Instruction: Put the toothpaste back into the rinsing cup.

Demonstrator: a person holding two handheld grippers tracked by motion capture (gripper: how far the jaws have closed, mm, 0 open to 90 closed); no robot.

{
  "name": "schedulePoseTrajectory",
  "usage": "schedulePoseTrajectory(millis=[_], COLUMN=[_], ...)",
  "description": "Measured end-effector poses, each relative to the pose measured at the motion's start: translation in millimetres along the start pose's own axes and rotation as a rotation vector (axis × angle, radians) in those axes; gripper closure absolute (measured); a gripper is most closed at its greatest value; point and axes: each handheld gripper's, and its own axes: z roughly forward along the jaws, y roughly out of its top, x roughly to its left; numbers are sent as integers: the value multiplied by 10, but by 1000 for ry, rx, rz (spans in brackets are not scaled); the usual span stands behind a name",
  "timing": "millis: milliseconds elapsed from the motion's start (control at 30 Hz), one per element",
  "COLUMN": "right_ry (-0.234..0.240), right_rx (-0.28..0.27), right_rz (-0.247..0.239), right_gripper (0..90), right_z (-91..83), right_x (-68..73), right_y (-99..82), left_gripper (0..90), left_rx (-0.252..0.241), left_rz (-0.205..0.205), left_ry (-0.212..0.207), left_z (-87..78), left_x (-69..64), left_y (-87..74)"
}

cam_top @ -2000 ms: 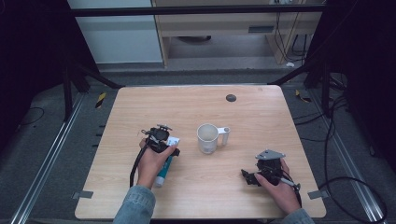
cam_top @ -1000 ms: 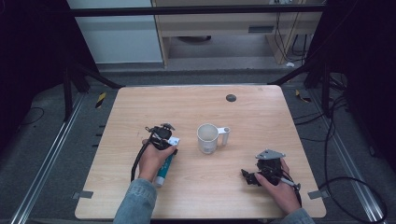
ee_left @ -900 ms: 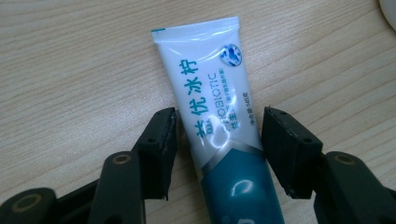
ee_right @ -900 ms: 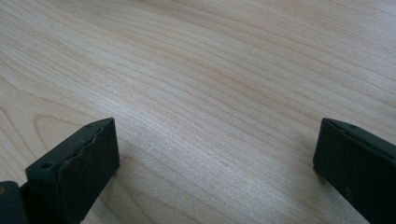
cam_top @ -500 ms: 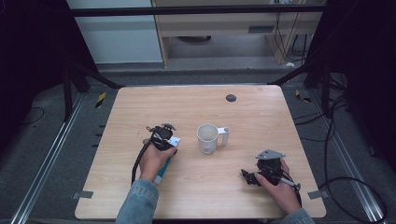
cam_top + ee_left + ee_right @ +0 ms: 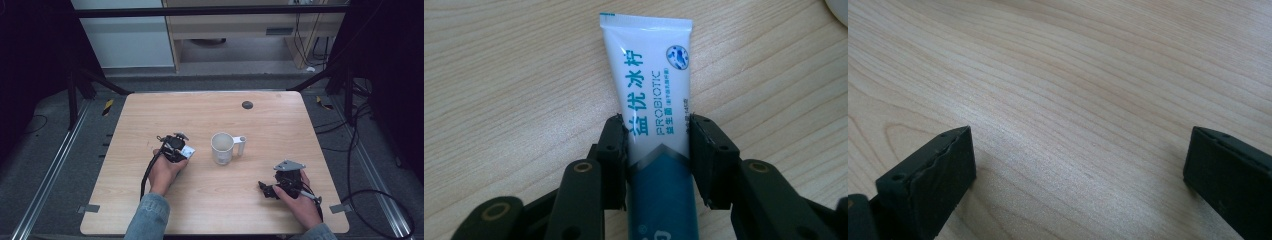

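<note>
Left gripper point(image 6: 658, 145): black ribbed jaws showing screw holes, black cable trailing. Right gripper point(image 6: 268, 190): black, wearing grey three-cornered plate. Denim sleeves point(image 6: 148, 219) covering forearms.

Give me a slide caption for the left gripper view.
Left gripper closing its black jaws on a white and blue toothpaste tube lying on the wooden table.
</note>
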Motion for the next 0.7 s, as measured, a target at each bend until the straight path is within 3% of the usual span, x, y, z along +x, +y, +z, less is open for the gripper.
schedulePoseTrajectory(millis=[267, 400, 700], right_ry=[0, 0, 0], right_rx=[0, 0, 0], right_rz=[0, 0, 1], right_gripper=[5, 5, 5], right_z=[0, 0, 0], right_x=[0, 1, 0], right_y=[0, 0, 0], left_gripper=[675, 746, 774], left_rx=[2, -7, -13], left_rz=[15, 22, 10], left_ry=[-3, -11, -16], left_z=[-33, -80, -135], left_x=[-17, -8, 8], left_y=[5, 14, -1])
